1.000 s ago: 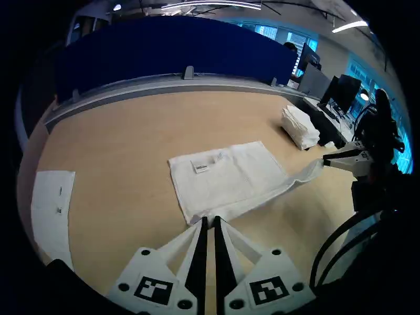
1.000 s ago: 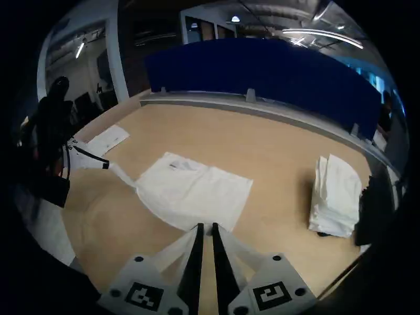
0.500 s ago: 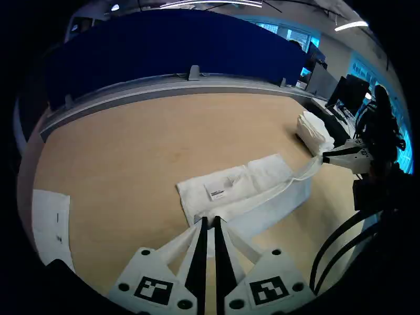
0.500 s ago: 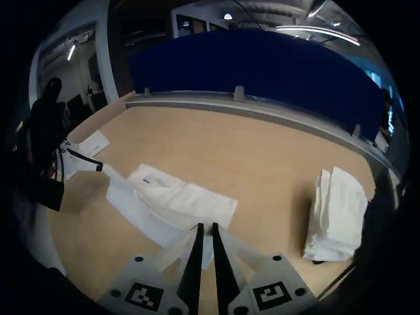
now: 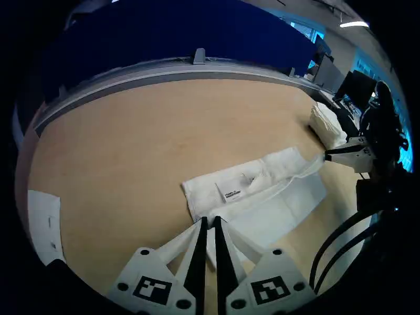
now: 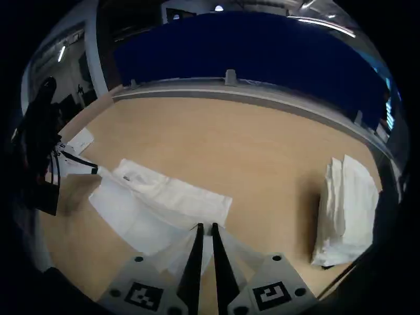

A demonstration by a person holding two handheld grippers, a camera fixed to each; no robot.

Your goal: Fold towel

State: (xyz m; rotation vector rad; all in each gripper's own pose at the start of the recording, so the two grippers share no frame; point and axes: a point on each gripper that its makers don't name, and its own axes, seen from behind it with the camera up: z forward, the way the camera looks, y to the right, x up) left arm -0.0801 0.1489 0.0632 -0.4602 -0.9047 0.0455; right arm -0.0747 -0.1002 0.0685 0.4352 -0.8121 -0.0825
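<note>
Now you're pinching the towel, sprawling mid-frame on the table: left gripper and right gripper are each clamping a corner. It's sagging softly, so I'd judge corners the surest hold.

The white towel lies on the wooden table, long and mostly flat. One long side is folded over the rest and looks rumpled on top. A small label shows near its middle. Two corners are lifted up.
</note>
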